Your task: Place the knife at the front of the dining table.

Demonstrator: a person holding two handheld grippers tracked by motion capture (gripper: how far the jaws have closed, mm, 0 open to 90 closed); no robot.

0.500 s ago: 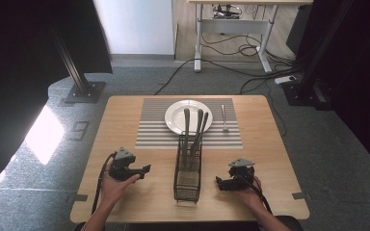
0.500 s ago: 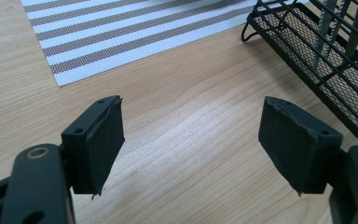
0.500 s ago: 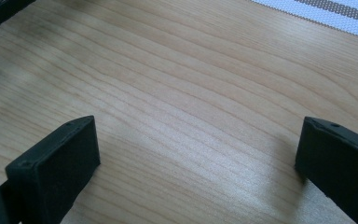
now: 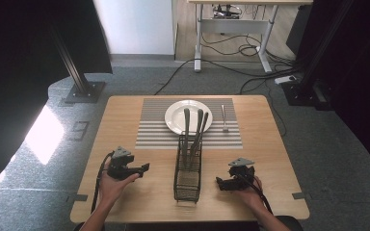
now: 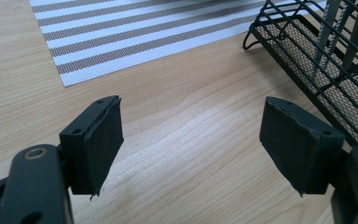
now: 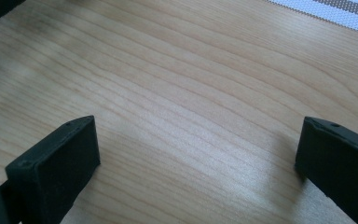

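A black wire cutlery basket (image 4: 188,168) stands at the table's near middle with several grey utensil handles (image 4: 194,130) rising from it. Behind it a white plate (image 4: 174,118) lies on a striped placemat (image 4: 149,130), and one utensil (image 4: 224,118) rests on the mat to the plate's right. My left gripper (image 4: 144,168) sits low over the wood left of the basket, jaws wide apart with bare table between them (image 5: 191,135). My right gripper (image 4: 220,182) rests right of the basket, also open over bare wood (image 6: 198,149). The basket's corner (image 5: 307,60) appears in the left gripper view.
The wooden table (image 4: 125,110) ends close to both hands at the front. Black stand bases (image 4: 84,91) and cables (image 4: 250,72) lie on the grey floor beyond the far edge. A desk frame (image 4: 231,29) stands further back.
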